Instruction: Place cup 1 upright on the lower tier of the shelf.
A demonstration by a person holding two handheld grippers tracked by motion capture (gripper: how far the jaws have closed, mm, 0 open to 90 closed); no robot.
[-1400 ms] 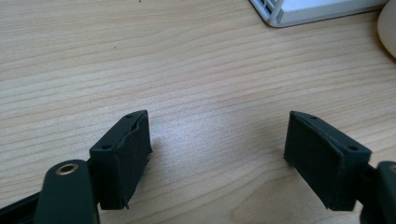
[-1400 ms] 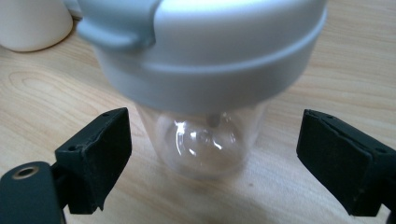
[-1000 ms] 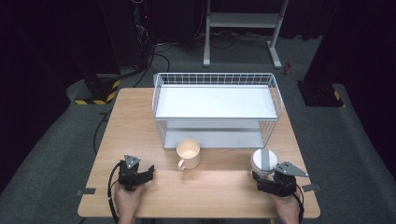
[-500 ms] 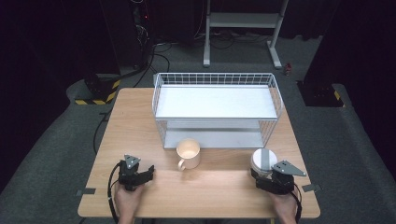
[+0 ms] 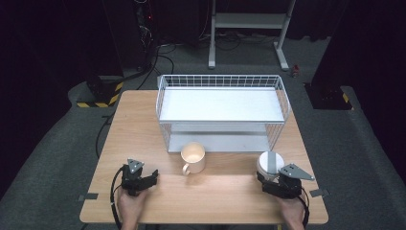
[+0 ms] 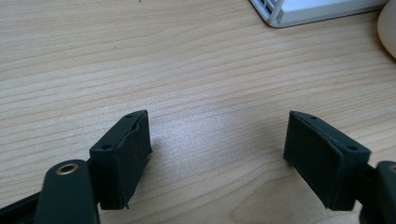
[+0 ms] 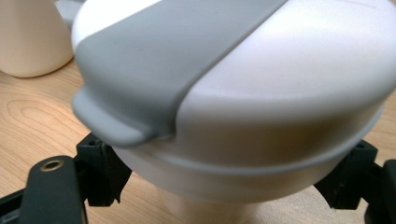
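A white lidded cup (image 5: 270, 162) with a grey strap across its lid stands near the table's front right. My right gripper (image 5: 271, 178) sits just behind it, open, with one jaw on each side of the cup's lower body. In the right gripper view the cup (image 7: 243, 93) looms close and the right gripper (image 7: 224, 182) has its jaws apart from the narrow base. A cream mug (image 5: 193, 155) stands at the front middle with its handle toward me. My left gripper (image 5: 140, 175) rests open at the front left. Between the left gripper (image 6: 217, 158) jaws lies bare wood.
A white wire rack (image 5: 220, 76) with two shelves takes up the back half of the wooden table (image 5: 215, 196). Its front corner (image 6: 280, 14) and the mug's edge (image 6: 388, 23) appear in the left gripper view. The mug (image 7: 28, 37) stands left of the cup.
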